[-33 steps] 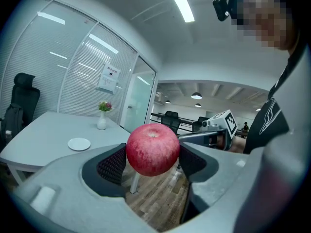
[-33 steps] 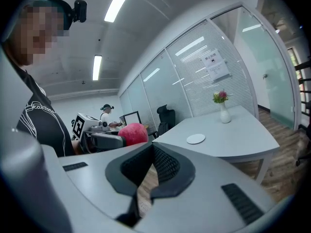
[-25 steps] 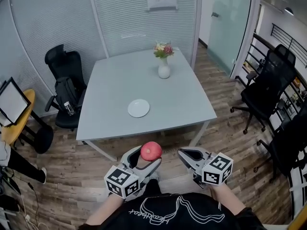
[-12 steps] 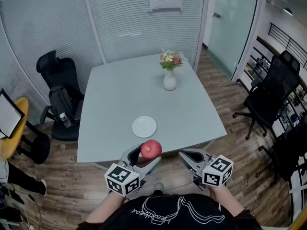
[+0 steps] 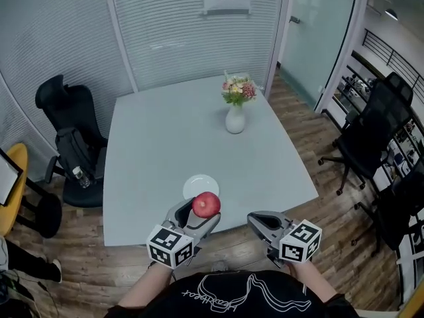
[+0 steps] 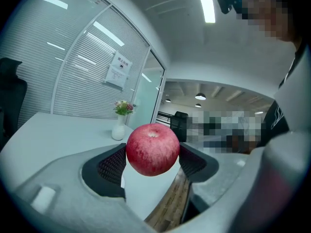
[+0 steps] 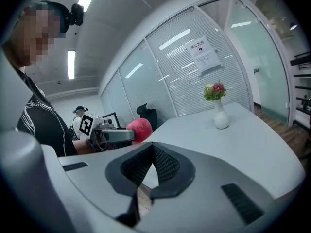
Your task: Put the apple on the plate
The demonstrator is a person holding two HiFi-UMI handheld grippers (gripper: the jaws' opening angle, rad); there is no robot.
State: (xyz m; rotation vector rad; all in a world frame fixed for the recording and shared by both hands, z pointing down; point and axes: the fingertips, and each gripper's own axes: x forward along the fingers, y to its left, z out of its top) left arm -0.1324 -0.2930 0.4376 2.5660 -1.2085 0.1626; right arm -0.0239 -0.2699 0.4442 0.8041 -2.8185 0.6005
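From above, the head view takes in the whole pale grey worktop, a black office chair off its left side and more black chairs to the right. On the far part of the worktop is a white vase of flowers. A small white plate lies close to the near edge. Neither gripper view shows the plate plainly. They do show what the overhead view cannot, which is the jaws head-on.

The left gripper view shows the left hand-held gripper with its dark ribbed pads spread wide and pressed to both sides of the red apple, stem end up. The apple is clamped and held in the air. Seen from overhead, it sits in those jaws over the worktop's near edge, overlapping the plate's near rim, but not resting on it.

The right hand-held gripper is off to the right, off the worktop's near edge. Its jaw tips are brought together, with nothing between them. Its view catches the apple and the left gripper sideways on, out to the left.
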